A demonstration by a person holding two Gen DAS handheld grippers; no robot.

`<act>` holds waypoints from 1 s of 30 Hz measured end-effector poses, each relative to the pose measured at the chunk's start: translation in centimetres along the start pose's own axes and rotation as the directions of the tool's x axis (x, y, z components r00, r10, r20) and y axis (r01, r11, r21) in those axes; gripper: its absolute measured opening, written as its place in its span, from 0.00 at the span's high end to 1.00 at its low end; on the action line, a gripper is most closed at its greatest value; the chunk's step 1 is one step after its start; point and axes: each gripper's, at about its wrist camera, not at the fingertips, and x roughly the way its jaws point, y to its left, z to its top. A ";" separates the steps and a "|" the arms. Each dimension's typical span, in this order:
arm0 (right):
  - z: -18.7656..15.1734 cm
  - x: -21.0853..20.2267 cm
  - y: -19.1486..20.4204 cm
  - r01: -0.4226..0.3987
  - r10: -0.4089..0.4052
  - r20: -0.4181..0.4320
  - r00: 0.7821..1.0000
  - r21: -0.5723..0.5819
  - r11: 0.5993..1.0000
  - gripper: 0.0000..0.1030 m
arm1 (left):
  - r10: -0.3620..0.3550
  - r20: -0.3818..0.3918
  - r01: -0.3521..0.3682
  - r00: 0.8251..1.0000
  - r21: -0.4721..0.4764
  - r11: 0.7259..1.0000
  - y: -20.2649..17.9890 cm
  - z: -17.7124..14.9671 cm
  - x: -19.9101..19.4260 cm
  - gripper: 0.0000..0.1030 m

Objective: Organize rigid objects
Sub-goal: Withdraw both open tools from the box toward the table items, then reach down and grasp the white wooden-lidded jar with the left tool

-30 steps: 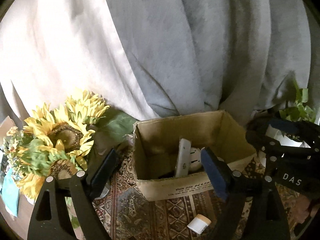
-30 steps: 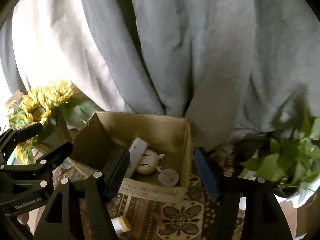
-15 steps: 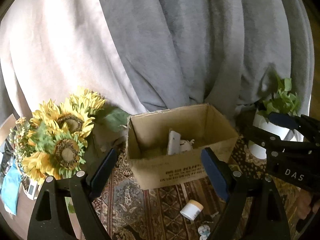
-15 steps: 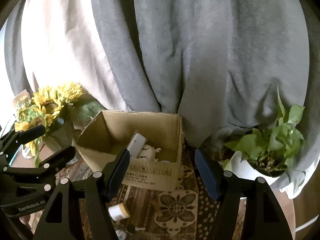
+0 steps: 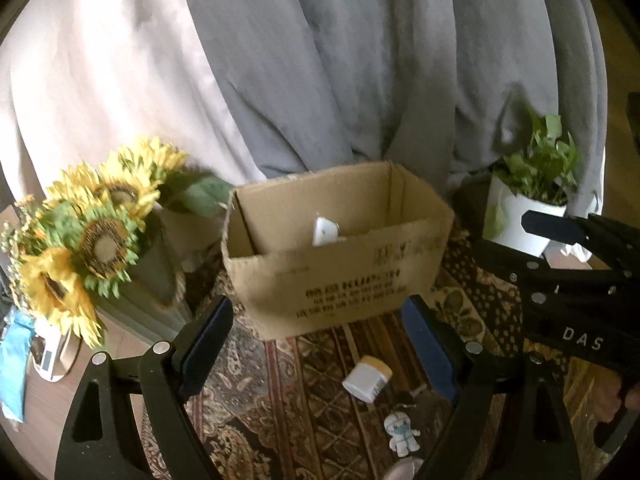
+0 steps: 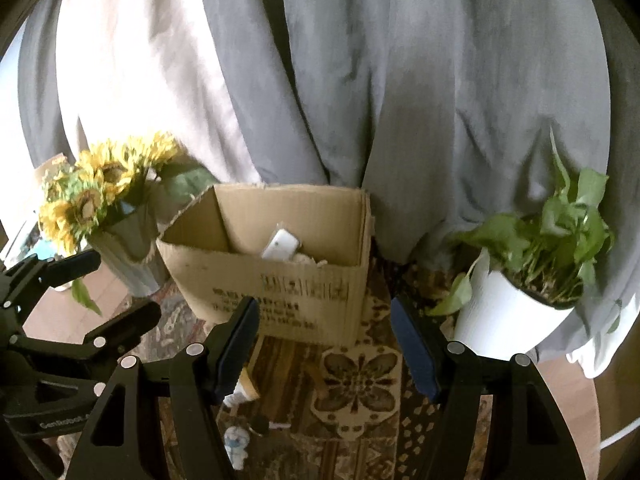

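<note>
- I had the left gripper standing wide open with nothing between its blue pads, low in the left wrist frame.
- The right gripper was likewise open and empty, low centre in its own frame, with the left one showing at its lower left edge.
- The cardboard box sat at frame centre on the patterned rug, with a white flat object leaning upright inside it.
- The loose pieces lay on the rug in front of the box: a small white jar with a tan lid on its side, lower centre, and a small white figurine just below it.
- I judged the jar light and stiff, with a smooth round wall that could roll or slip; I would take it across the body, pads on opposite sides, not on the lid.
- The figurine looked light and knobbly, perhaps fragile at the limbs; the torso seemed the safest hold.
- Sunflowers stood at left and a potted plant at right, both beside the box and worth steering clear of.
</note>
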 end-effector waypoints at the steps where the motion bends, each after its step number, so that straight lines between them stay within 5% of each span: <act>1: -0.2 0.1 0.0 -0.001 0.001 -0.005 1.000 0.001 1.000 0.33 | -0.002 -0.006 0.002 1.000 0.004 1.000 -0.1 -0.2 0.1 0.16; 16: -4.0 3.1 0.2 -0.031 0.029 -0.122 0.992 -0.012 0.999 0.34 | -0.075 -0.140 0.083 0.987 0.046 0.996 -1.1 -3.8 3.9 0.16; 30: -6.6 7.7 -0.6 -0.058 0.062 -0.236 0.970 0.022 0.998 0.36 | -0.181 -0.295 0.191 0.938 0.006 0.982 -1.6 -6.0 9.1 0.19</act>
